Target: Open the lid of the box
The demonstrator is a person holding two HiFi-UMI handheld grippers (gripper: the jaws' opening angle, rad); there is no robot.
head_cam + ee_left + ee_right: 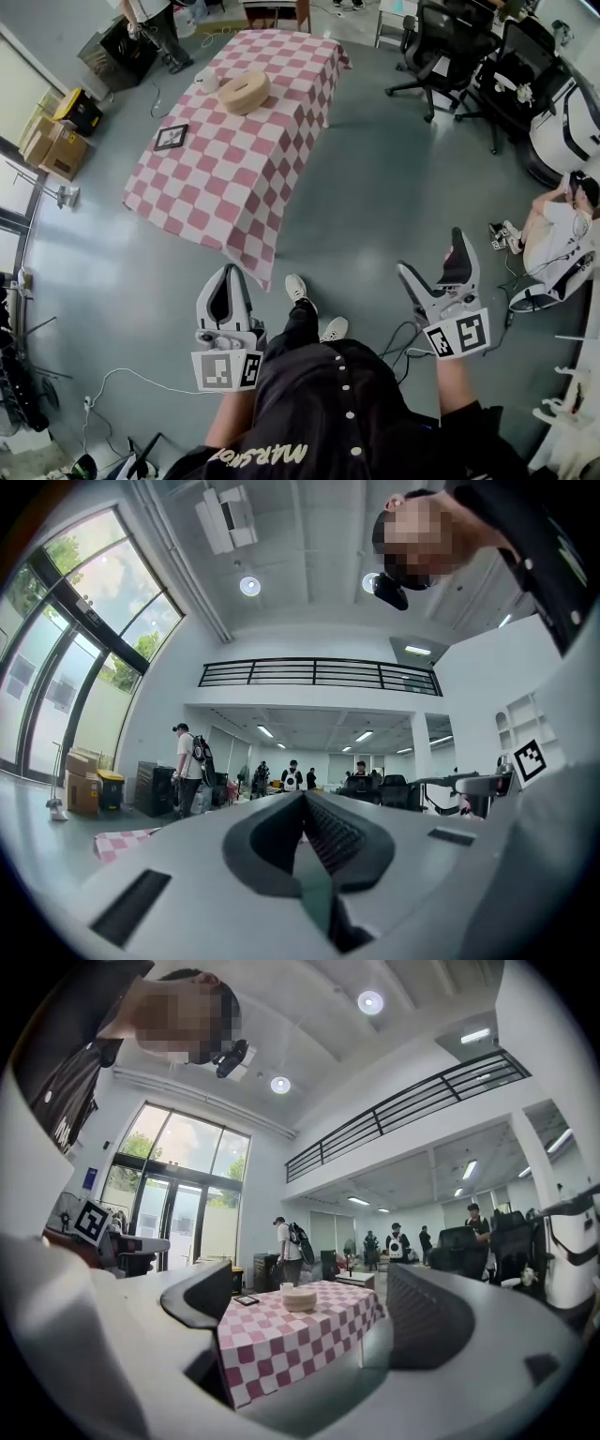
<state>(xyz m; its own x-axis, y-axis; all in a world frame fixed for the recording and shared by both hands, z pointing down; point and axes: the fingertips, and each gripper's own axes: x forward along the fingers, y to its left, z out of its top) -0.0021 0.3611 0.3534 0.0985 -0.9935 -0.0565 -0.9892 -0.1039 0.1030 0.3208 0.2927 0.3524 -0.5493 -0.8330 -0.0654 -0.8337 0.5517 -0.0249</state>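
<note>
Ahead of your right claw (431, 252), jaws apart with nothing between them, open grey floor (375, 187) leads straight to the checked table (281, 1344). The cloth's near half gives you room to pass. Farther on stand the round box (300, 1298), a white cup (286, 1287) just left of it and a flat black frame (247, 1300) further left. Office chairs (441, 47) and a seated person (562, 225) crowd that claw's right. Your left claw (226, 274), jaws together, has the table's corner low on its left.

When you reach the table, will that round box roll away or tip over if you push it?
Probably not. The round box looks low and wide and lies flat, so it should slide rather than tip or roll. The checked cloth under it may bunch up. It looks like light wood, so likely stiff.
</note>
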